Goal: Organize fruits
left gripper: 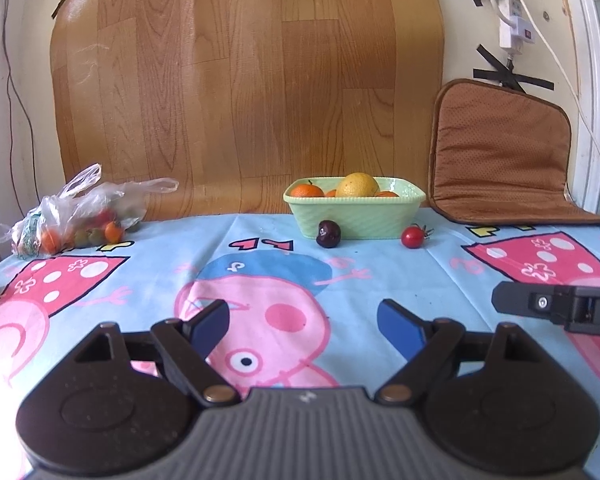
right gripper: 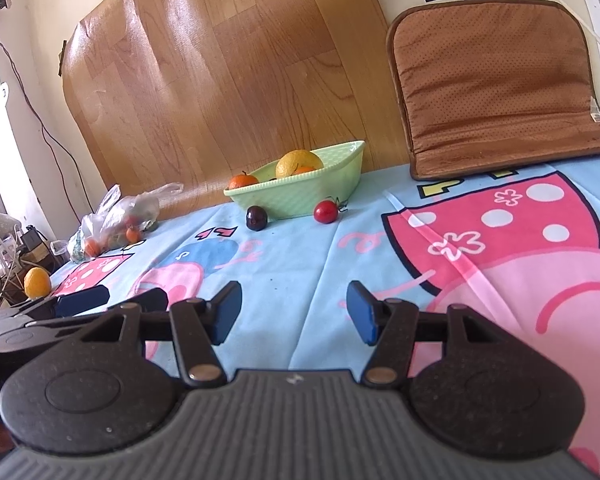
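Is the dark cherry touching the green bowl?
Cannot tell. In both wrist views the round dark cherry overlaps the front wall of the pale green plastic bowl, so no gap shows, but the cherry may simply sit in front of it.

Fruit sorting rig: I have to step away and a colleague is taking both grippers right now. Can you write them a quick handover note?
Left gripper: open, empty, low over the tablecloth.
Right gripper: open, empty, beside the left one.
Green basket at the back holds a yellow citrus and several tangerines.
Still loose: dark plum and red tomato just in front of the basket, one yellow fruit at the far left edge.
Plastic bag at back left contains more small fruit.
Left to do: move the loose pieces into the basket.
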Tool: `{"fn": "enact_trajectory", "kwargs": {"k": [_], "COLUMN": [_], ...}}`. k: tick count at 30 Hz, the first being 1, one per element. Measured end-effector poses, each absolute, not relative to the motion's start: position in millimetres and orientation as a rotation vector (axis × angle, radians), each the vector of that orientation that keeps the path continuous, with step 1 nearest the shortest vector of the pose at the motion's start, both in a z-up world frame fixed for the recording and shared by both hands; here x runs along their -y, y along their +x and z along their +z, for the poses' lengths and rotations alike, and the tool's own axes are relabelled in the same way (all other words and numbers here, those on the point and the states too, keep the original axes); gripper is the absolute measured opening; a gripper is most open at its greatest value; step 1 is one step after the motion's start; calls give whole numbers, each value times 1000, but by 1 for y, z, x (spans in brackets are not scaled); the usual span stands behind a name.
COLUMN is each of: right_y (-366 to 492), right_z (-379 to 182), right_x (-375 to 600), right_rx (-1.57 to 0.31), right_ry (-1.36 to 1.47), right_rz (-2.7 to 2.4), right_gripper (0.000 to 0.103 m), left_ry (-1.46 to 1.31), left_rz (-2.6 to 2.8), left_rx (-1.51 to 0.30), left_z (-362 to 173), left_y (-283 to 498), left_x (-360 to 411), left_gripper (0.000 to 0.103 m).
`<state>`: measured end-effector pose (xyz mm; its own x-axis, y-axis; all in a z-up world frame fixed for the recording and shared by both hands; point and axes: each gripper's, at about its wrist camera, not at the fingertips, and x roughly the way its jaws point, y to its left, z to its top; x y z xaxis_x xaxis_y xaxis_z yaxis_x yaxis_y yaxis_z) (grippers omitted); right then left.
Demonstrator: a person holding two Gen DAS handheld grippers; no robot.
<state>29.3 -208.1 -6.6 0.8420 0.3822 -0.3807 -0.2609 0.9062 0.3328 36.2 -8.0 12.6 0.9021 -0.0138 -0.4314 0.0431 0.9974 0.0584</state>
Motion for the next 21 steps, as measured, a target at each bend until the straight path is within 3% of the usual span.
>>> {"fn": "enact_trajectory", "kwargs": {"k": [21], "right_y": [35], "right_z": [-8], "right_x": [200], "right_rx": [-506], "right_ry": [226], "right_rz": [324], "right_gripper": [61], "left_ry": [33], "left_rz": [-50], "left_rx": [-436], "left_z": [13], "left_y": [35], "left_x": [2], "left_gripper": [85]}}
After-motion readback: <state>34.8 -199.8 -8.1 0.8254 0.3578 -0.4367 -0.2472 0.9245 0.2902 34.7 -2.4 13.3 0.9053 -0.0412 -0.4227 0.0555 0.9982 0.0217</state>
